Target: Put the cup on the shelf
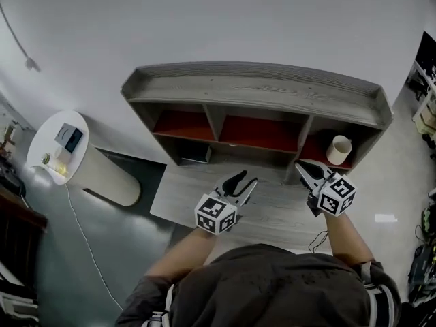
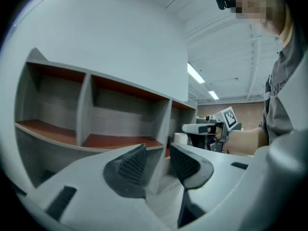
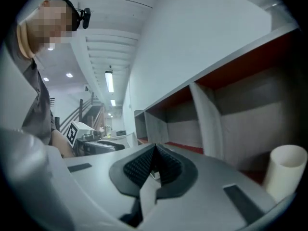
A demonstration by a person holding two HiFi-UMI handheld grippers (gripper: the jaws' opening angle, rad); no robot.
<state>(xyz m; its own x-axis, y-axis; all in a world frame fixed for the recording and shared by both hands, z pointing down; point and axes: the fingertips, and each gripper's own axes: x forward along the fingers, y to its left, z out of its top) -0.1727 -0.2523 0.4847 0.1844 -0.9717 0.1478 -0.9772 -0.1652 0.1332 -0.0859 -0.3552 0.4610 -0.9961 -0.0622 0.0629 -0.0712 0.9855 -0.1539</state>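
A cream cup (image 1: 338, 149) stands upright in the right-hand compartment of the grey wooden shelf (image 1: 259, 87), on its red floor. In the right gripper view the cup (image 3: 286, 170) sits at the lower right, apart from the jaws. My right gripper (image 1: 300, 166) hovers just left of and in front of the cup, its pads (image 3: 155, 165) pressed together with nothing between them. My left gripper (image 1: 244, 178) is over the desk before the middle compartment. Its jaws (image 2: 158, 163) stand partly apart, and nothing is between them.
The shelf stands on a grey wooden desk (image 1: 272, 210) against a white wall. Its left and middle compartments have bare red floors. A dark flat item (image 1: 196, 154) lies below the left compartment. A round white side table (image 1: 60, 148) with small things stands at the far left.
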